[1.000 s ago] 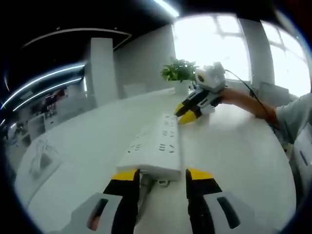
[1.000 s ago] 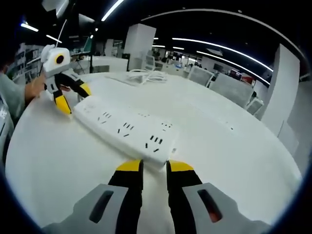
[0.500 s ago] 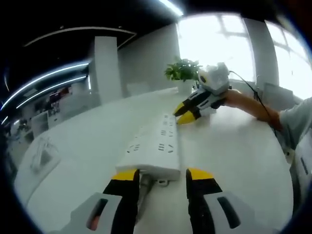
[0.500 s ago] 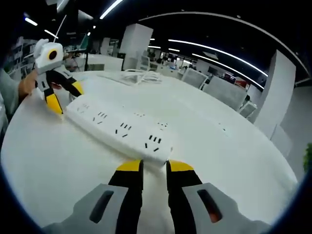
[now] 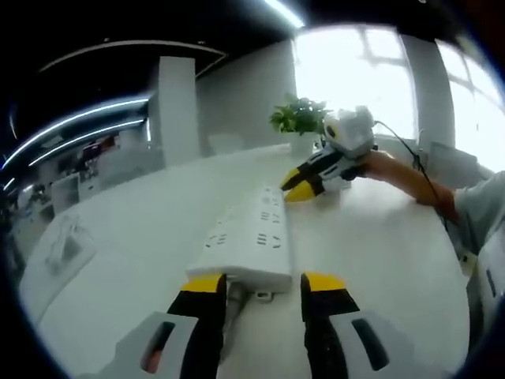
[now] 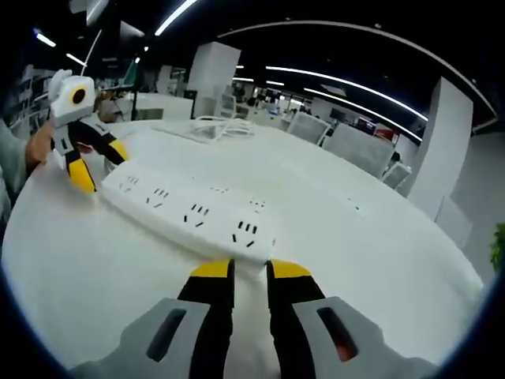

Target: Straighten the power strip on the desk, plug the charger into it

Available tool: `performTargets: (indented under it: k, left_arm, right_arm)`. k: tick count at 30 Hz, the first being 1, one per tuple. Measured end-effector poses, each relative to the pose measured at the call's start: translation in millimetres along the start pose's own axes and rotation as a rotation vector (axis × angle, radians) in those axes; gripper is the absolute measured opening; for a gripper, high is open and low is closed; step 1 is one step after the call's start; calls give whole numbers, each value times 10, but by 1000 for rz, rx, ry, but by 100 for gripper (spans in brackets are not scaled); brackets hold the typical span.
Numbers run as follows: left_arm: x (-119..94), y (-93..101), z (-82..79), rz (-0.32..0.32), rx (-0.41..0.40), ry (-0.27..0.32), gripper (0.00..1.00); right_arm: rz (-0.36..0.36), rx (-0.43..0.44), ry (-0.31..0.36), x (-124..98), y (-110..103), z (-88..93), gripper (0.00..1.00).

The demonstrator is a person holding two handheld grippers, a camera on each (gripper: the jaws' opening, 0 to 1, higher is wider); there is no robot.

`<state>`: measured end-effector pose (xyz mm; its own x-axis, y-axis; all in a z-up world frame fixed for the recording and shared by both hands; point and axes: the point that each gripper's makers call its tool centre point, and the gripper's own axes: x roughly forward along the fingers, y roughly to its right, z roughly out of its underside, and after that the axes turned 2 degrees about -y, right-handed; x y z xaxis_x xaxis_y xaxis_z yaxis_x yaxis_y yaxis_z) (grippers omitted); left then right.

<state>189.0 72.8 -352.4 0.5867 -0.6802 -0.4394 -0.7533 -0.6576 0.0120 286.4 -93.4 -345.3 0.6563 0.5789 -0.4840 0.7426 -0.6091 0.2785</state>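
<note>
A long white power strip (image 5: 251,237) lies on the white round desk (image 5: 379,253). My left gripper (image 5: 264,283) is open, its yellow-tipped jaws on either side of the strip's cord end. At the strip's other end, my right gripper (image 6: 251,271) has its jaws close together, tips against the short end face of the power strip (image 6: 189,215). The right gripper (image 5: 301,185) appears across the strip in the left gripper view, held by a hand. In the right gripper view the left gripper (image 6: 95,162) stands open. A white charger with coiled cable (image 6: 222,125) lies farther off on the desk.
A potted plant (image 5: 300,117) stands at the desk's far edge near bright windows. The charger and cable (image 5: 67,246) lie at the left of the desk in the left gripper view. Office chairs (image 6: 347,142) and a white pillar (image 6: 446,150) stand beyond the desk.
Both views have drifted a little. In the right gripper view the strip and the left gripper now sit slightly further left. Both grippers keep their places at the strip's ends.
</note>
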Motion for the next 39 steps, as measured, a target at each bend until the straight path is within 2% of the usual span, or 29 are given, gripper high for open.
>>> performTargets:
  k: [3,12,20,24,28,33,39]
  left_arm:
    - [2,-7,-2,5,-1,5,37]
    - [-72,-64,-57,-14,-12,32,37]
    - [-220,-318,-284,-86,-51,136,37]
    - [-318,-452,-403,-127,-34,183,37]
    - [-410,-551,-529,-140,-31,226,37]
    - [-464,-627,-638,-167,-2,235,37]
    - [-496,-624,-759,-160,35,261,37]
  right_arm:
    - [1,40,17,-22,16,-24,16]
    - [18,58,55,-95,43,-92,16]
    - [55,64,103,-287,139,-222,16]
    - [74,62,121,-424,158,-250,16]
    - [112,70,150,-630,228,-225,16]
    - [156,63,183,-847,320,-155,19]
    - [192,74,188,-1049,364,-44,20]
